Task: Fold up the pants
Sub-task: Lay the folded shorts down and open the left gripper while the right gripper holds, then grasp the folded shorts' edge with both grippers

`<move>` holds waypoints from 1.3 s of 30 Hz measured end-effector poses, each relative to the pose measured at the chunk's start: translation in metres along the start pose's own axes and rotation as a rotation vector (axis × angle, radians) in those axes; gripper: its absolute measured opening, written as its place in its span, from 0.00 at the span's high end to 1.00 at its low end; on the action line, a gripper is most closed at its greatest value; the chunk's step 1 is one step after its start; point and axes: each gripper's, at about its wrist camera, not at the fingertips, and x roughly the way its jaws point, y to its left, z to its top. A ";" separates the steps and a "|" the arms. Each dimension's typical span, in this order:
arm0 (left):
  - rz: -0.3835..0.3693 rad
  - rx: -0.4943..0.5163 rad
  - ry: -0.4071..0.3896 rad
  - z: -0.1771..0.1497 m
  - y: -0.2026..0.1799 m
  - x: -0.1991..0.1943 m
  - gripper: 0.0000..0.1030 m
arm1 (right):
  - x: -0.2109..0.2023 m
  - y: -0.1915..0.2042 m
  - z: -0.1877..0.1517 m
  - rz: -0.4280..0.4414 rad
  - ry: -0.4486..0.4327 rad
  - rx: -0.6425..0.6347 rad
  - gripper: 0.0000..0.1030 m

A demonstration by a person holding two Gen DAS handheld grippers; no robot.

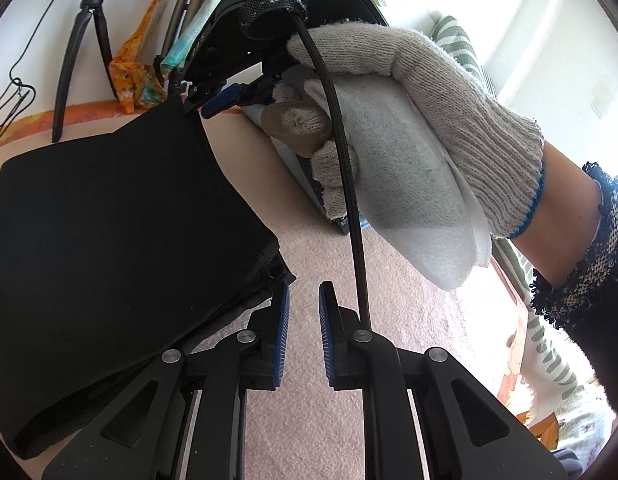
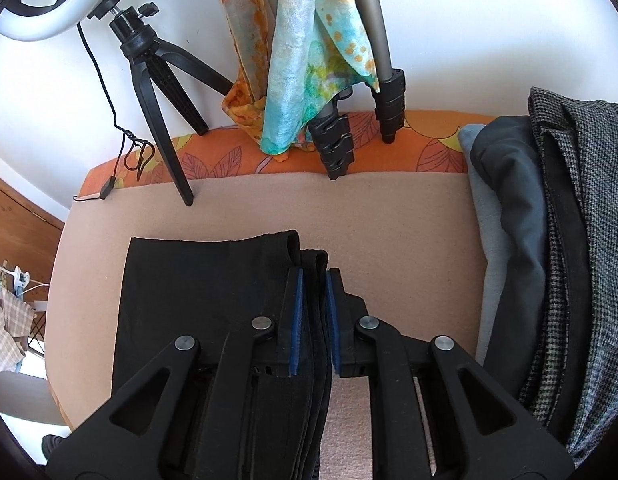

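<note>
Black pants lie folded into a flat rectangle on a pink blanket. My right gripper stands over their right-hand folded edge, and that edge runs up between the blue pads, which are slightly parted and not pinching it. In the left wrist view the pants fill the left side. My left gripper is open just right of their near corner, with only blanket between its fingers. The right gripper, held by a gloved hand, sits at the pants' far corner.
A ring light's tripod and a second tripod's legs, draped with a colourful scarf, stand at the back edge. A pile of grey and tweed clothes lies at the right. A black cable crosses above my left gripper.
</note>
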 end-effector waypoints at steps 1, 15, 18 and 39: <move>-0.007 -0.007 0.001 0.000 0.001 -0.002 0.87 | -0.003 -0.001 -0.001 -0.004 -0.007 0.002 0.77; -0.039 -0.040 -0.023 0.006 0.040 -0.073 0.75 | -0.063 -0.006 -0.061 0.106 -0.089 0.131 0.58; -0.040 -0.056 -0.020 0.011 0.053 -0.087 0.71 | -0.072 -0.005 -0.080 0.115 -0.098 0.164 0.50; -0.052 -0.505 0.024 0.053 0.261 -0.089 0.54 | -0.038 -0.022 -0.138 0.203 0.029 0.283 0.48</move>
